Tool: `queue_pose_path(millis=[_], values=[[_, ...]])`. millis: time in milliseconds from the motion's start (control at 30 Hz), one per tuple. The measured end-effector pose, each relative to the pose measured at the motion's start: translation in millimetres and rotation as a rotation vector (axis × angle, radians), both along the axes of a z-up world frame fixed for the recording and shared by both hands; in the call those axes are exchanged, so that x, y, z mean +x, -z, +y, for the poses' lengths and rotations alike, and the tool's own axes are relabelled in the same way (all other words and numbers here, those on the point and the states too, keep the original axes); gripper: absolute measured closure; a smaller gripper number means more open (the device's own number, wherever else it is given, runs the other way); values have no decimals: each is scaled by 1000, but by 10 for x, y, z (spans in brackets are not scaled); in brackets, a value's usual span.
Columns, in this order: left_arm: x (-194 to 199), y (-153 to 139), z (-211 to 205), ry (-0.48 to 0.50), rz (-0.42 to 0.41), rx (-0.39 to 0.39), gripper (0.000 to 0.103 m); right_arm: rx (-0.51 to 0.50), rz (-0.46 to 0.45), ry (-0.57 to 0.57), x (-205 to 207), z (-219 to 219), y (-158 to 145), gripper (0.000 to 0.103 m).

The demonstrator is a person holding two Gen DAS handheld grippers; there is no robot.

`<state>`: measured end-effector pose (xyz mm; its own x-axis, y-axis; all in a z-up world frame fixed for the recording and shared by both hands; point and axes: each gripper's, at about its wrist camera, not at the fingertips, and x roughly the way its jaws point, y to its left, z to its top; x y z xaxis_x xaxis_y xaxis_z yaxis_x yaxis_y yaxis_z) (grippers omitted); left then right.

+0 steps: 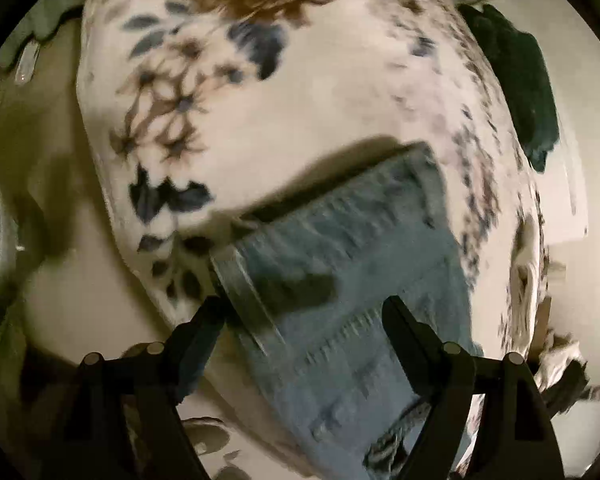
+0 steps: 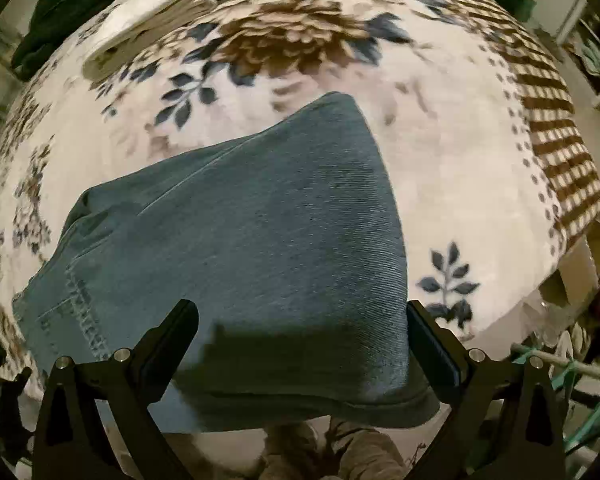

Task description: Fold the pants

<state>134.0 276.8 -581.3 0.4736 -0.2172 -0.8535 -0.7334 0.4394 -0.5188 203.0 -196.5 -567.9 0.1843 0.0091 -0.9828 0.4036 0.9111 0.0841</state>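
now the pants [image 2: 260, 240] lie folded into a compact denim bundle on the floral blanket [image 2: 460, 160] of the bed, reaching its near edge. both grippers hang above with jaws spread wide and nothing held: the right gripper [image 2: 302, 344] straddles the bundle's near end, the left gripper [image 1: 304, 320] its stitched side. judging by this, the next grasp should pinch all layers at an edge together. only the right view shows the whole bundle and a cream cloth [image 2: 160, 12] by the far edge; the left view, blurred, shows the seams.
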Motion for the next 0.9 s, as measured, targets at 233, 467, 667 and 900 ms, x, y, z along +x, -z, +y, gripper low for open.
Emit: queue_pose_path(millis=[233, 467, 667, 900], values=[[170, 107, 84, -74, -22, 1, 32, -22, -61, 75, -106, -94, -235, 1], [189, -177, 32, -36, -101, 120, 83, -60, -95, 22, -77, 26, -376, 1], [229, -947, -393, 109, -268, 216, 86, -52, -136, 2, -74, 98, -375, 1], [385, -1840, -1586, 413, -454, 281, 87, -14, -145, 3, -183, -83, -395, 1]])
